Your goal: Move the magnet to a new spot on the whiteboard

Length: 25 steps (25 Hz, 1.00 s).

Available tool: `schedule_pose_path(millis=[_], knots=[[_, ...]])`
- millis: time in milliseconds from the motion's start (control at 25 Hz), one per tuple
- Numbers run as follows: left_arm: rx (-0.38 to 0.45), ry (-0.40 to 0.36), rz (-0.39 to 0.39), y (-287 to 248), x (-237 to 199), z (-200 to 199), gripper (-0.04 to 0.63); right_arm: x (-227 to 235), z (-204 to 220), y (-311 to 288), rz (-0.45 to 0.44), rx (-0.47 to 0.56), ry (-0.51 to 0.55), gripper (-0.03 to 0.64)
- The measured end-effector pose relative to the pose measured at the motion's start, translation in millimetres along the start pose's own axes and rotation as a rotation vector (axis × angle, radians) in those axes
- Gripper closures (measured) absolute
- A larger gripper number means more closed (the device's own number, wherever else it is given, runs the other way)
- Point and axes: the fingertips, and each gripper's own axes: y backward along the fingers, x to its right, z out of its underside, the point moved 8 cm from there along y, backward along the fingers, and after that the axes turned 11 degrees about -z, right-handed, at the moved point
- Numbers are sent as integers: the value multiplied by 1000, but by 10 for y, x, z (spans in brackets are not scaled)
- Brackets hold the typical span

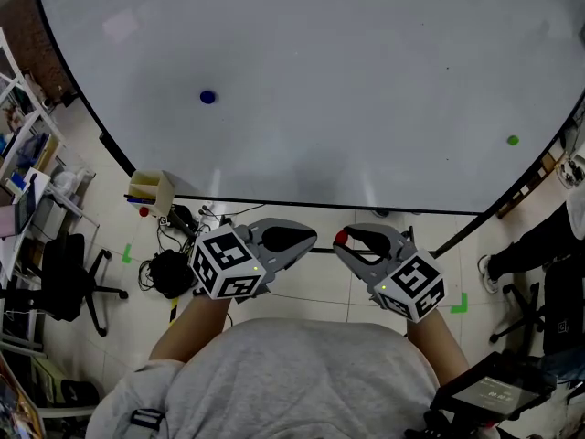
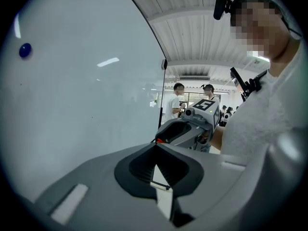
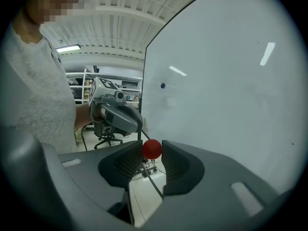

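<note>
One green magnet [image 1: 513, 140] (head view only)

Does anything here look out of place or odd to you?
Only one thing: a red magnet is off the whiteboard, pinched in the right gripper at its tips, in mid-air. The blue magnet and green magnet sit on the board. Nothing looks spilled or damaged.

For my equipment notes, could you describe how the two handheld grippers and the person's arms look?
The left gripper and right gripper have light grey shells and black ribbed fingers. Each carries a white cube with black square markers. The person wears a light grey top, forearms uncovered.
</note>
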Motion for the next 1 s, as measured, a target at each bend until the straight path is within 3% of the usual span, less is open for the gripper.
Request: schedule_pose_path(millis=[200, 400, 1000], knots=[[-6, -30, -22, 6, 6, 0, 617, 0, -2, -17, 0, 7, 2, 489], [12, 17, -14, 22, -18, 5, 614, -8, -7, -29, -6, 13, 1, 489], [9, 6, -5, 68, -30, 19, 614, -64, -30, -77, -3, 12, 7, 489]])
